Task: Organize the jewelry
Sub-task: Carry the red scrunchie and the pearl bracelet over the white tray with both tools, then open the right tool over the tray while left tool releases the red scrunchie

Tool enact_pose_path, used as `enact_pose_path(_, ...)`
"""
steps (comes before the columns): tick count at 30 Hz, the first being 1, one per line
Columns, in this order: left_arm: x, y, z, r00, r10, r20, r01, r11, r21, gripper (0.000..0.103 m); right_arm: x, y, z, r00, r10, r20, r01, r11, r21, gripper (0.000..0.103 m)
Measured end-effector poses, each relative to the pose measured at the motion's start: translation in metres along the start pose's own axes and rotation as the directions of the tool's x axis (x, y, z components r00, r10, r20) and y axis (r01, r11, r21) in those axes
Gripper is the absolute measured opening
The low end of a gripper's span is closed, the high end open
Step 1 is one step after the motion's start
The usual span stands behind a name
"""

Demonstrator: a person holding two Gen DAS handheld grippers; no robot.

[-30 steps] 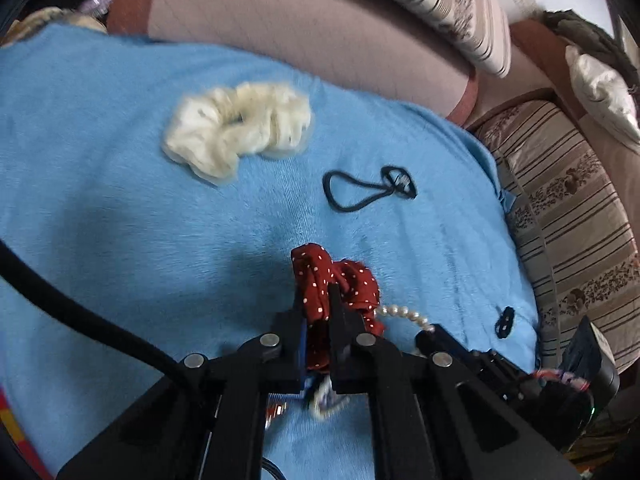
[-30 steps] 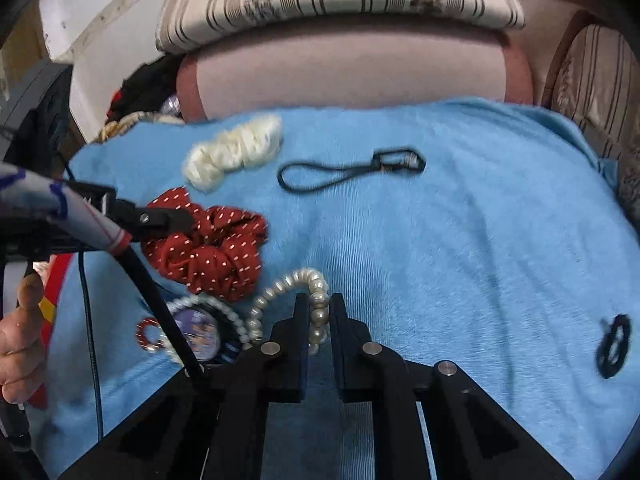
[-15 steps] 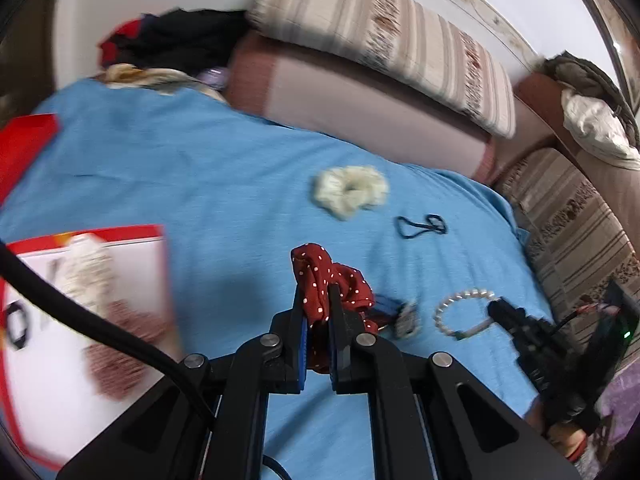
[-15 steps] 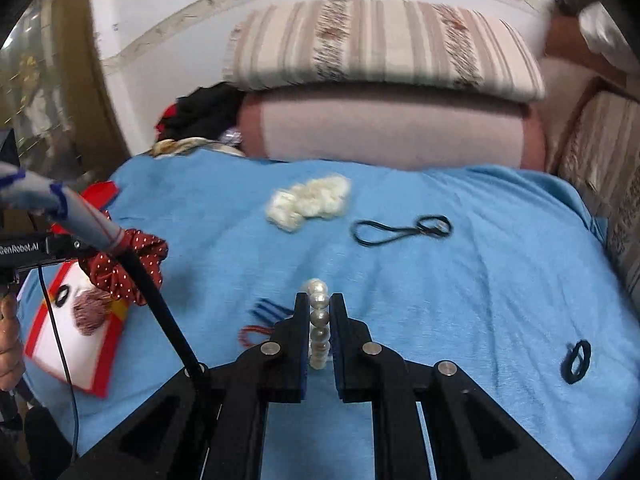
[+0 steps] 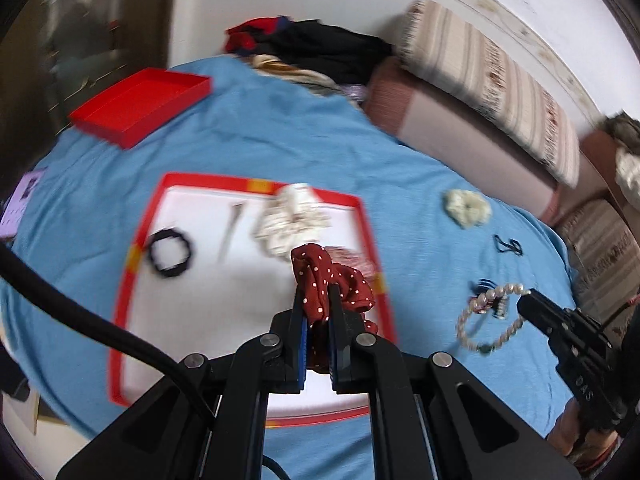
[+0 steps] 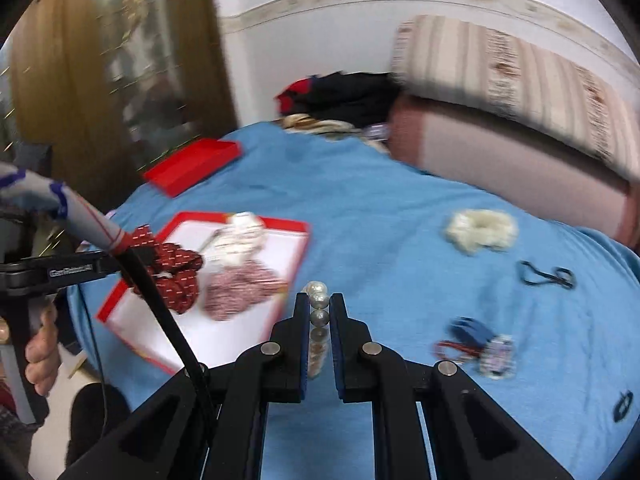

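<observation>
My left claw point(image 5: 316, 300) is clamped on the red dotted scrunchie point(image 5: 330, 280) above the red-rimmed tray point(image 5: 136, 240), which already holds several pieces. My right claw point(image 6: 319, 312) grips the pearl bracelet point(image 6: 318, 300). A cream scrunchie point(image 6: 480, 230) and small items remain near the bed's far edge.

Matt blue cloth cover point(image 5: 420, 208), glossy pearl bracelet point(image 6: 318, 304), soft cloth scrunchie point(image 5: 332, 280).
</observation>
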State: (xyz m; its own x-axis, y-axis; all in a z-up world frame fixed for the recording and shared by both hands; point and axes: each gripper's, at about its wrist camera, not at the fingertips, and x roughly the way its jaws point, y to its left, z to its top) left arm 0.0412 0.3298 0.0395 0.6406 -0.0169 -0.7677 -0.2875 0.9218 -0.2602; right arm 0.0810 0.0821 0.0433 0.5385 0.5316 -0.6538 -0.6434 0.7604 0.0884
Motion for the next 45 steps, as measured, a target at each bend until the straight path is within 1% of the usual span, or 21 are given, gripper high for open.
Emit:
enact_pose_path(3,0.001,0.023,-0.005,1.0,0.019,-0.01,-0.019,0.999,-0.027,0.007,0.02,0.036,0.001,0.998,0.047,-0.03,-0.048,0.998,-0.032,0.01)
enact_pose_path(7,0.01,0.047,-0.009,0.997,0.075,-0.02,-0.075,0.996,-0.039,0.007,0.049,0.07,0.001,0.991,0.11,-0.076,-0.113,0.993,-0.033,0.01)
enact_pose_path(11,0.022,0.064,-0.012,0.991,0.127,-0.038,-0.129,0.99,-0.051,0.007,0.069,0.093,-0.003,0.977,0.182,-0.114,-0.183,0.983,-0.001,0.01)
enact_pose_path(13,0.027,0.072,-0.014,0.988,0.147,-0.048,-0.15,0.987,-0.058,0.007,0.079,0.097,-0.007,0.971,0.196,-0.138,-0.197,0.98,0.011,0.01)
enact_pose_path(16,0.033,0.081,-0.015,0.985,0.16,-0.061,-0.164,0.984,-0.068,0.008,0.098,0.095,-0.018,0.968,0.175,-0.181,-0.175,0.984,0.02,0.01)
enact_pose_path(19,0.036,0.084,-0.015,0.984,0.166,-0.065,-0.171,0.982,-0.076,0.009,0.111,0.081,-0.029,0.966,0.144,-0.216,-0.14,0.99,0.035,0.01)
enact_pose_path(23,0.038,0.084,-0.013,0.983,0.173,-0.065,-0.178,0.98,-0.09,0.011,0.12,0.067,-0.038,0.961,0.125,-0.246,-0.115,0.992,0.055,0.011)
enact_pose_path(25,0.039,0.084,-0.012,0.981,0.184,-0.063,-0.19,0.977,-0.099,0.017,0.121,0.063,-0.04,0.959,0.125,-0.252,-0.114,0.992,0.057,0.011)
enact_pose_path(26,0.039,0.084,-0.012,0.979,0.192,-0.067,-0.198,0.975,-0.104,0.023,0.121,0.062,-0.041,0.959,0.125,-0.253,-0.114,0.992,0.056,0.011)
enact_pose_path(27,0.039,0.084,-0.012,0.978,0.197,-0.068,-0.203,0.973,-0.107,0.026,0.121,0.062,-0.041,0.959,0.123,-0.254,-0.113,0.992,0.053,0.011)
enact_pose_path(31,0.036,0.083,-0.014,0.964,0.252,-0.078,-0.26,0.96,-0.107,0.027,0.118,0.064,-0.043,0.961,0.115,-0.253,-0.112,0.993,0.027,0.011)
enact_pose_path(32,0.034,0.083,-0.015,0.962,0.259,-0.081,-0.267,0.958,-0.109,0.03,0.118,0.065,-0.043,0.961,0.112,-0.252,-0.11,0.994,0.022,0.011)
enact_pose_path(34,0.031,0.084,-0.017,0.959,0.271,-0.085,-0.279,0.954,-0.113,0.038,0.117,0.065,-0.044,0.964,0.106,-0.245,-0.105,0.994,0.016,0.011)
enact_pose_path(36,0.025,0.085,-0.019,0.957,0.278,-0.08,-0.286,0.95,-0.128,0.05,0.116,0.065,-0.044,0.964,0.106,-0.243,-0.106,0.994,0.013,0.015)
enact_pose_path(37,0.022,0.086,-0.019,0.958,0.275,-0.079,-0.284,0.949,-0.136,0.052,0.114,0.064,-0.043,0.966,0.102,-0.239,-0.102,0.995,0.012,0.018)
enact_pose_path(38,0.018,0.087,-0.019,0.96,0.267,-0.079,-0.277,0.949,-0.152,0.057,0.112,0.063,-0.042,0.967,0.099,-0.233,-0.099,0.995,0.011,0.027)
enact_pose_path(39,0.015,0.088,-0.019,0.963,0.259,-0.078,-0.269,0.949,-0.165,0.059,0.109,0.062,-0.041,0.971,0.093,-0.222,-0.093,0.996,0.011,0.037)
enact_pose_path(40,0.011,0.088,-0.019,0.966,0.248,-0.075,-0.257,0.949,-0.18,0.059,0.105,0.06,-0.04,0.974,0.087,-0.21,-0.086,0.996,0.013,0.041)
enact_pose_path(41,0.006,0.088,-0.019,0.968,0.24,-0.071,-0.249,0.95,-0.19,0.059,0.102,0.059,-0.039,0.976,0.086,-0.2,-0.084,0.996,0.014,0.044)
enact_pose_path(42,0.002,0.087,-0.019,0.969,0.238,-0.064,-0.246,0.95,-0.194,0.059,0.097,0.057,-0.037,0.978,0.084,-0.19,-0.083,0.996,0.015,0.044)
enact_pose_path(45,-0.009,0.078,-0.017,0.964,0.262,-0.039,-0.265,0.947,-0.18,0.059,0.083,0.049,-0.035,0.984,0.074,-0.16,-0.072,0.997,0.02,0.044)
